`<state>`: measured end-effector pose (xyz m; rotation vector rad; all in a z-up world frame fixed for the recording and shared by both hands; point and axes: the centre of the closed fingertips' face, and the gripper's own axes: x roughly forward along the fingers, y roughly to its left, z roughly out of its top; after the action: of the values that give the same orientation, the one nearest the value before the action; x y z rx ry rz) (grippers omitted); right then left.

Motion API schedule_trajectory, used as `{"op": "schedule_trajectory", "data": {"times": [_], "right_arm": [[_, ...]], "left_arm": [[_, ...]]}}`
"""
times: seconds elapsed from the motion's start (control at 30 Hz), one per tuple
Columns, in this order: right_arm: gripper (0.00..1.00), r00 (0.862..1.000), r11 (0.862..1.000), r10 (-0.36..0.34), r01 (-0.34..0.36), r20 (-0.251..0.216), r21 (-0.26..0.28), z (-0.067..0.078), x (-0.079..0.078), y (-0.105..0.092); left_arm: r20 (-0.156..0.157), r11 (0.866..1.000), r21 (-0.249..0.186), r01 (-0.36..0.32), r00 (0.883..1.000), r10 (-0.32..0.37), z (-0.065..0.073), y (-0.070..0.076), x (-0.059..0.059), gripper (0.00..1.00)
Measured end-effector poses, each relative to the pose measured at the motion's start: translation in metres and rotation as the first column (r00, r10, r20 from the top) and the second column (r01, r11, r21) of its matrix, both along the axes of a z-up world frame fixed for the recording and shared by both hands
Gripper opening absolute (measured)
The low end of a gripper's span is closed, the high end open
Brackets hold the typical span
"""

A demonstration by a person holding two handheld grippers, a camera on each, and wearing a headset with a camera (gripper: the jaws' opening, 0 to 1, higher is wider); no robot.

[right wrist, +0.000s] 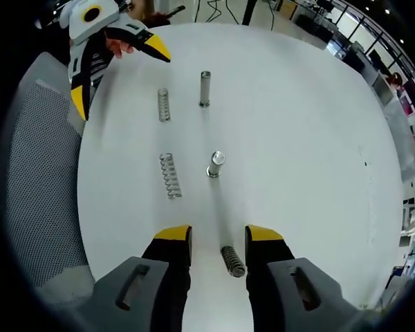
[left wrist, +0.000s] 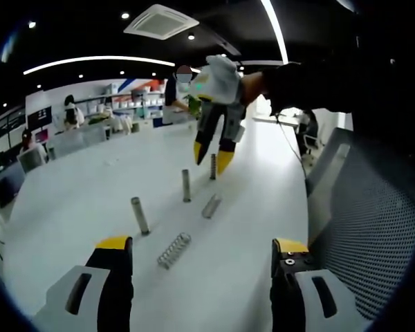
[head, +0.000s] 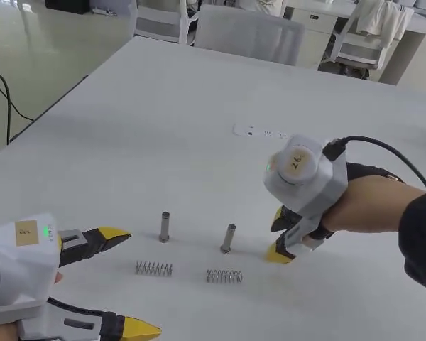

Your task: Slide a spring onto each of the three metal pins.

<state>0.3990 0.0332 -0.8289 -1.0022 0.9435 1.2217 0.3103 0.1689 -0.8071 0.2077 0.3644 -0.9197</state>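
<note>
Jaws slightly apart, the right gripper [right wrist: 218,234] straddled a spring [right wrist: 233,261] near the middle pin [right wrist: 216,164], seemingly the first fitting; next the left gripper [left wrist: 202,245], jaws spread wide and empty, likely had to pinch the loose spring [right wrist: 169,175] beside that pin.

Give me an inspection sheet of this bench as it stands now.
Surface: white table, mostly bare.
Job's things: left pin and middle pin upright, no springs on them; left spring and middle spring lying flat in front of them; third spring between the right gripper's jaws, whether on a pin cannot be told.
Clutter: white strip, perhaps a power strip.
Grippers: left gripper open; right gripper open, tips down at the table.
Cables: black lead from the right gripper; floor cable.
Surroundings: chairs at the far edge.
</note>
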Motion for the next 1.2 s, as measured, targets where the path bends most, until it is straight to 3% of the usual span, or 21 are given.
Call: {"op": "schedule_trajectory", "data": {"times": [0.67, 1.03, 1.2], "right_arm": [[0.22, 0.995, 0.996, 0.087, -0.087, -0.046, 0.000, -0.012, -0.030, 0.029], [0.18, 0.991, 0.993, 0.110, -0.113, -0.074, -0.029, -0.026, -0.040, 0.033], [0.15, 0.990, 0.991, 0.125, -0.128, -0.066, -0.046, -0.031, -0.041, 0.034]], "left_arm": [[0.004, 1.000, -0.003, 0.005, 1.000, -0.005, 0.001, -0.002, 0.000, 0.77], [0.000, 1.000, -0.007, 0.008, 1.000, -0.008, -0.001, -0.003, 0.001, 0.76], [-0.003, 1.000, -0.009, 0.007, 1.000, -0.007, -0.002, -0.003, 0.001, 0.76]]}}
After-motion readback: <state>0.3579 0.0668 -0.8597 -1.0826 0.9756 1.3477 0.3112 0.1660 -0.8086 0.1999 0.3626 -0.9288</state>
